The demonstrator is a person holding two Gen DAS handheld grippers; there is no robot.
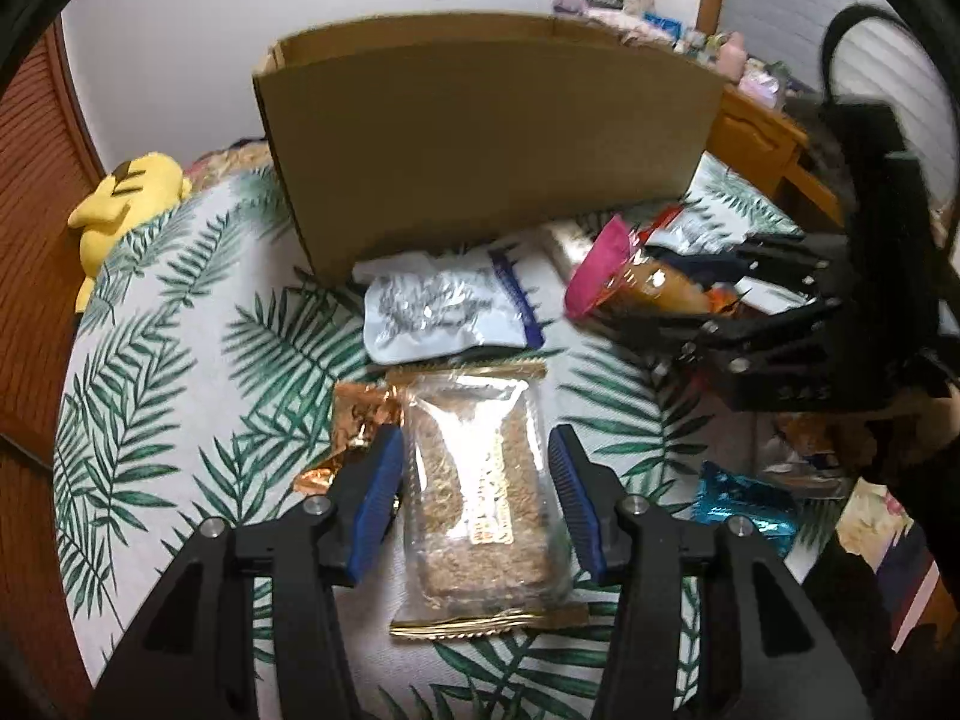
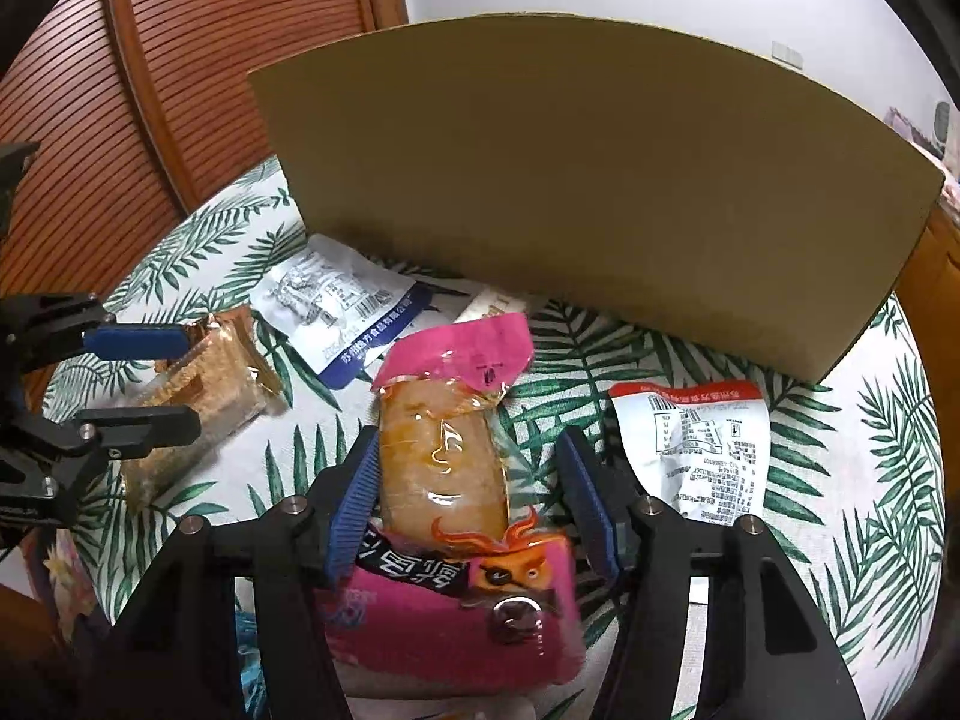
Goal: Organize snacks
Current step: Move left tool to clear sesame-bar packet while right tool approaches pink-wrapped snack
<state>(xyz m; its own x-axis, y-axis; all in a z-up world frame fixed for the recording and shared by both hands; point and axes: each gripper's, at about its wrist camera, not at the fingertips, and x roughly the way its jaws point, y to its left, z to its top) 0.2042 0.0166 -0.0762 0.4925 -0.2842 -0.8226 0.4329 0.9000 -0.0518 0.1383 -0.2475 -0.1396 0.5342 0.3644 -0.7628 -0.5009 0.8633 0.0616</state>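
1. A clear packet of brown crisp cake [image 1: 480, 480] with gold-sealed ends lies flat on the leaf-print bedspread [image 1: 180, 330], lengthwise between the two blue pads of the left gripper [image 1: 477, 489].
2. That gripper's jaws stand apart on either side of the packet; the left pad sits right at the wrapper's edge and the right pad shows a sliver of space, so I cannot call it a grip.
3. A pink-ended packet with an orange-brown snack [image 2: 444, 468] inside lies between the pads of the right gripper [image 2: 474, 498], its printed pink end nearest the camera.
4. The right gripper's jaws are apart too: the left pad is against the wrapper's side, the right pad stands clear of it.
5. A crumpled copper foil wrapper [image 1: 360, 420] lies just left of the brown packet, beside the left gripper's left pad.
6. A silver pouch with a blue edge [image 1: 444, 312] lies beyond the brown packet, close to the cardboard box [image 1: 480, 144].
7. A white pouch with a red top edge [image 2: 696, 450] lies to the right of the pink packet, below the box's corner.
8. A blue foil packet [image 1: 744, 510] lies to the right of the left gripper.
9. The open-topped box stands upright on the bed behind all the snacks.
10. A yellow plush toy [image 1: 126, 198] rests at the bed's far left edge, by the slatted wooden door [image 2: 150, 90].
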